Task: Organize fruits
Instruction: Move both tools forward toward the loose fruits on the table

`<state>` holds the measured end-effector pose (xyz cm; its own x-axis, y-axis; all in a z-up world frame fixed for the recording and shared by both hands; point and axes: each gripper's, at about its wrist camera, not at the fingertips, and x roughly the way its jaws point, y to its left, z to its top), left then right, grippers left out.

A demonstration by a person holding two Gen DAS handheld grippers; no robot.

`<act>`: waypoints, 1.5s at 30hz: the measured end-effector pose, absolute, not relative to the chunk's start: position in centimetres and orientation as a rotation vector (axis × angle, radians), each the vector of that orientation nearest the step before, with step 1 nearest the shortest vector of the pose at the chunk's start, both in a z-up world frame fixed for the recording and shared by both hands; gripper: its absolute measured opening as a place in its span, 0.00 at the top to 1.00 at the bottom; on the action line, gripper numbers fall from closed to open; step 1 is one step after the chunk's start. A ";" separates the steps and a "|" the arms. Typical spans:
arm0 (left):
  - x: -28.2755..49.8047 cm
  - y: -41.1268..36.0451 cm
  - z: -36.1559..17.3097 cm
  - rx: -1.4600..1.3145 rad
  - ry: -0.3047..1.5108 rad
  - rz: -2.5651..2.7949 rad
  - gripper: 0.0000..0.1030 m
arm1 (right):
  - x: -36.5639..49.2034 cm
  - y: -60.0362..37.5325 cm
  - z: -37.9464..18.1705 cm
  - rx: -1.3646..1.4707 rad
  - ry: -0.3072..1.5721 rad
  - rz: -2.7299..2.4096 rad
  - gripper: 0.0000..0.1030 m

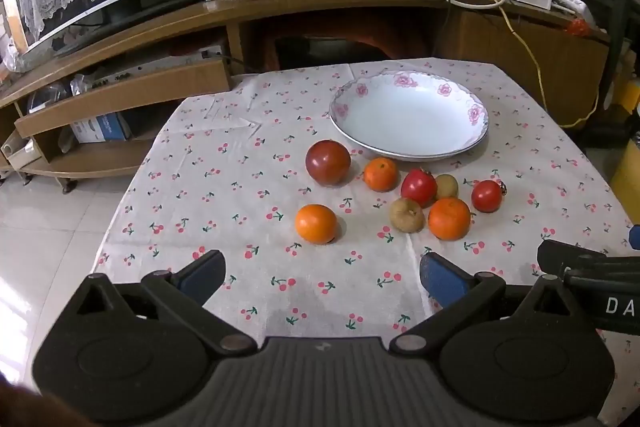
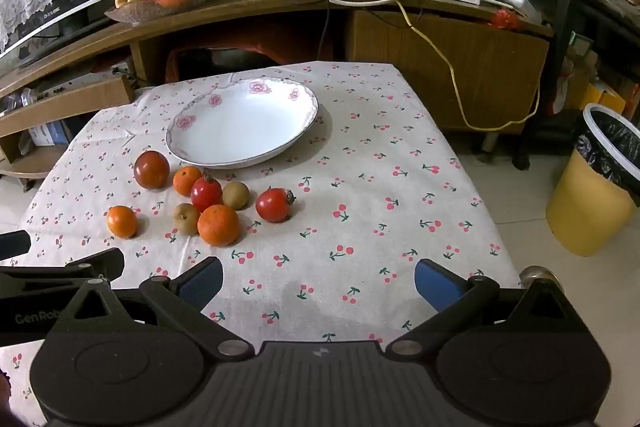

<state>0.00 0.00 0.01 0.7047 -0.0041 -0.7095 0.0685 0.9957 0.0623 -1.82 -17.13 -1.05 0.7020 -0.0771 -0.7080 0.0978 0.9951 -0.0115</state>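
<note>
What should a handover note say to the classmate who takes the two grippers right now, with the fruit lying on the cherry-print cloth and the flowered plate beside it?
Left gripper: open, holding nothing, hovering over the near edge of the cloth.
Right gripper: open, holding nothing, also at the near edge.
Plate: nothing in it, at the far side of the cloth.
Fruit: all eight lie on the cloth in front of the plate: dark red apple, three oranges, the nearest alone on the left, two red tomatoes, two small brown fruits.
Done: nothing moved into the plate.
Left: probably every fruit still to be moved to the plate.
</note>
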 end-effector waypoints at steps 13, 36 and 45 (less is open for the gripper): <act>-0.6 0.0 -0.8 0.088 0.793 -0.044 0.00 | -1.7 -16.8 -1.3 0.026 0.784 -0.095 0.03; 0.2 0.4 -0.9 0.069 0.813 -0.037 0.00 | -1.5 -16.4 -1.5 0.025 0.793 -0.089 0.04; 0.3 0.4 -1.1 0.071 0.816 -0.034 0.00 | -1.5 -16.2 -1.8 0.027 0.798 -0.086 0.04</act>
<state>0.34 0.40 -1.11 0.6851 -0.0035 -0.7284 0.0579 0.9971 0.0497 -1.50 -16.20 -1.79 0.6951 -0.0672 -0.7158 0.0878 0.9961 -0.0082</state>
